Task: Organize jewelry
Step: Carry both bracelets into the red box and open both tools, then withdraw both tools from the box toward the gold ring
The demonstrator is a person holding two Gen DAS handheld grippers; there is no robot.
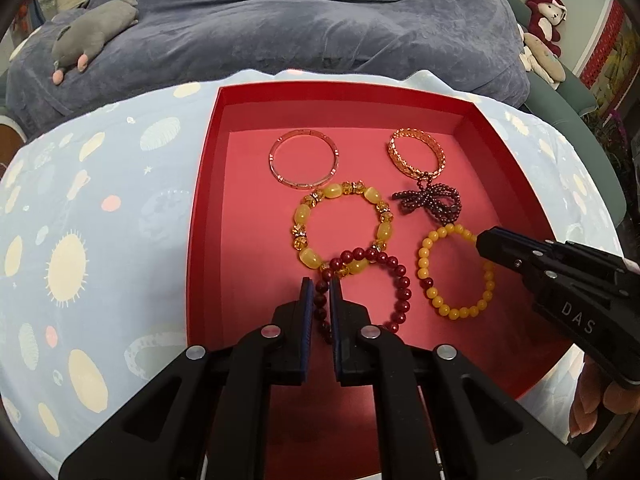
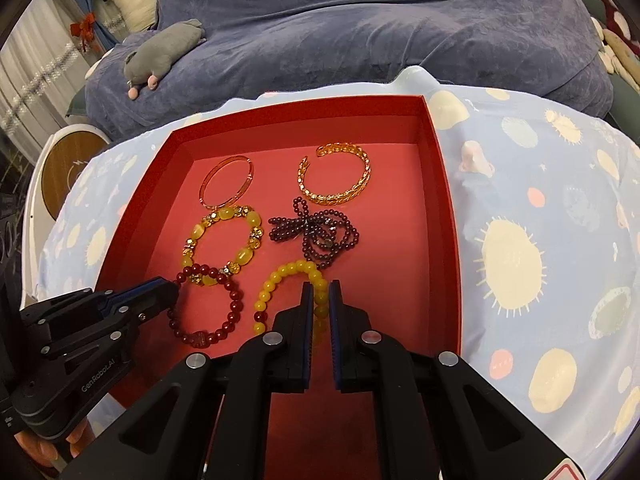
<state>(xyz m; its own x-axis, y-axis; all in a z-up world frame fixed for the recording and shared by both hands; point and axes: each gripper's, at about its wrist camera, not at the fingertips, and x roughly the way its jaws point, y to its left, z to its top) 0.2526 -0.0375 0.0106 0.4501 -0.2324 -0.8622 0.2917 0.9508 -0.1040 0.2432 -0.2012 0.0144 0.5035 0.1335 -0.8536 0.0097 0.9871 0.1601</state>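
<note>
A red tray (image 1: 208, 200) holds several bracelets. My left gripper (image 1: 320, 284) is shut on the dark red bead bracelet (image 1: 402, 292), whose strand runs between the blue pads while the loop lies on the tray floor. My right gripper (image 2: 321, 286) stands slightly open with the yellow bead bracelet (image 2: 264, 296) threaded between its fingers, its loop resting flat. Further back lie a chunky yellow stone bracelet (image 1: 304, 216), a rose-gold bangle (image 1: 280, 168), a gold woven cuff (image 1: 438, 152) and a dark purple beaded bow (image 1: 428, 200).
The tray sits on a light blue cloth (image 1: 100, 200) printed with suns and planets. Behind it lies a blue-grey blanket (image 1: 300, 20) with a grey plush toy (image 1: 92, 36). A round wooden-topped stool (image 2: 68, 168) stands at the left. A hand (image 1: 592, 400) holds the right gripper.
</note>
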